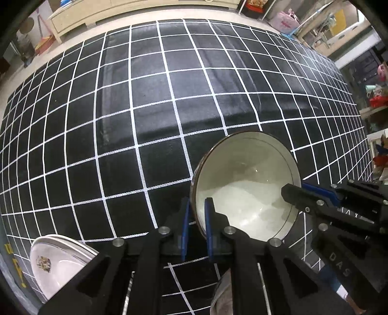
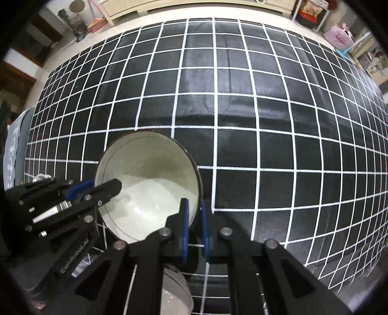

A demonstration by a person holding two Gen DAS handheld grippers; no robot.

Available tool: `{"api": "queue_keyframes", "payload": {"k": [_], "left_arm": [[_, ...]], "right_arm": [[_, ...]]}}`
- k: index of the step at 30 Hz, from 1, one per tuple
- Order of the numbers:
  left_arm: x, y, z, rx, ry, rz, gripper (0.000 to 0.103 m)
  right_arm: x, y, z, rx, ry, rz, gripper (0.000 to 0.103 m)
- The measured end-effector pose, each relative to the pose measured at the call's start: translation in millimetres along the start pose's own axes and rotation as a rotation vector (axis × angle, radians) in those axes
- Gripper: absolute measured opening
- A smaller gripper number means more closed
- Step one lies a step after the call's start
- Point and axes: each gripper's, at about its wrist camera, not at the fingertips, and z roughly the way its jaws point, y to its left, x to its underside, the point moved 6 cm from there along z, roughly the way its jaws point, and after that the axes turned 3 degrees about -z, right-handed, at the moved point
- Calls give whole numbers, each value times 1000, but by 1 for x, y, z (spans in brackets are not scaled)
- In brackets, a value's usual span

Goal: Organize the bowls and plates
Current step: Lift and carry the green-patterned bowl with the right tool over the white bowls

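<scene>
A white bowl with a dark rim [image 1: 247,189] is held above the black gridded table, tilted with its opening toward the cameras. My left gripper [image 1: 197,218] is shut on its left rim. My right gripper [image 2: 194,218] is shut on its right rim; that gripper also shows in the left wrist view [image 1: 298,193]. The bowl shows in the right wrist view [image 2: 150,186], with the left gripper [image 2: 106,191] on its far rim. A white plate with a gold emblem [image 1: 55,261] lies at the lower left. Another white dish [image 2: 174,293] sits below my right gripper, mostly hidden.
The black tablecloth with a white grid [image 1: 145,109] spreads ahead. A pale cabinet [image 1: 121,12] stands beyond the table's far edge. Shelves with clutter [image 1: 359,48] are at the right. A grey cushioned seat [image 2: 14,145] is at the table's left end.
</scene>
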Motion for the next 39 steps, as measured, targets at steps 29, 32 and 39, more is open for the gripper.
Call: {"api": "queue_keyframes", "payload": {"k": [29, 32, 39], "left_arm": [[69, -24, -102, -34, -105, -47, 10], [87, -27, -98, -42, -89, -50, 10], [113, -45, -83, -48, -77, -51, 10]], "right_arm": [[65, 38, -109, -58, -142, 16, 12], [77, 35, -99, -82, -118, 34, 12], [90, 16, -94, -86, -101, 27, 12]]}}
